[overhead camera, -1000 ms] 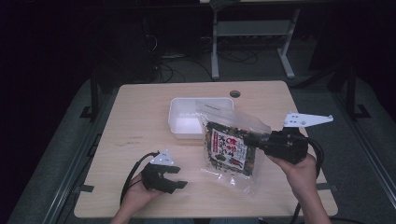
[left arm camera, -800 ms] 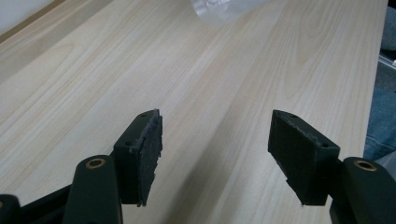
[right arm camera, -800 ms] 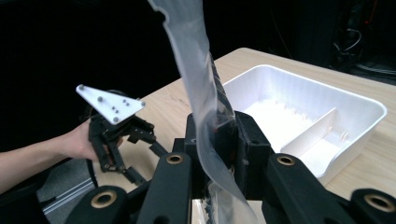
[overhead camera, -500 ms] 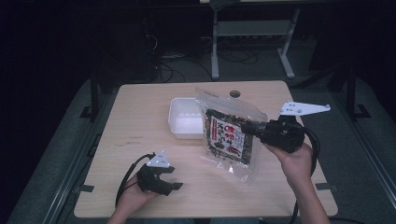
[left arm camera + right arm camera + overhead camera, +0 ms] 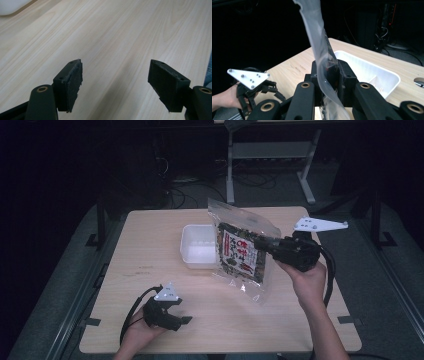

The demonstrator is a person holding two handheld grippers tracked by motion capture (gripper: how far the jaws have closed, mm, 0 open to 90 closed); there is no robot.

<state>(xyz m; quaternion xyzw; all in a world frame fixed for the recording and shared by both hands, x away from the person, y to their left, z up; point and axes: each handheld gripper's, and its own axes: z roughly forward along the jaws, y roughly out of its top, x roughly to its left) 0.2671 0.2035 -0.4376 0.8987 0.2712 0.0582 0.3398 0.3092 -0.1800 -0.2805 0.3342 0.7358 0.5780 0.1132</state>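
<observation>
Item: snack bag [image 5: 240, 252], clear plastic with a dark printed panel bearing a white label and red marks; dark contents show through the film. Its top seal is crinkled and its clear lower corner droops toward the worktop [image 5: 150, 250] without my being able to tell whether it touches. I hold it up in the air, tilted, over the middle-right of the worktop, partly in front of the white tray [image 5: 197, 245].

My right tongs [image 5: 260, 243]: clenched on the bag's right edge. In the right gripper view the film [image 5: 322, 62] runs up between the two pads [image 5: 345, 75], pinched flat.

My left tongs [image 5: 182, 320]: released, nothing between them, lying low near the front-left of the worktop; they have just been opening wider. The left gripper view shows both pads [image 5: 72, 85] apart over bare wood [image 5: 120, 37].

White tray: shallow, rectangular, sitting just behind and left of the bag, near the worktop's middle.

Edges and room: the left half of the worktop lies open between my left tongs and the tray. The front edge is close under my left hand [image 5: 140, 332]. To the right of the bag, my right hand [image 5: 307, 280] hangs over a bare strip before the right edge.
</observation>
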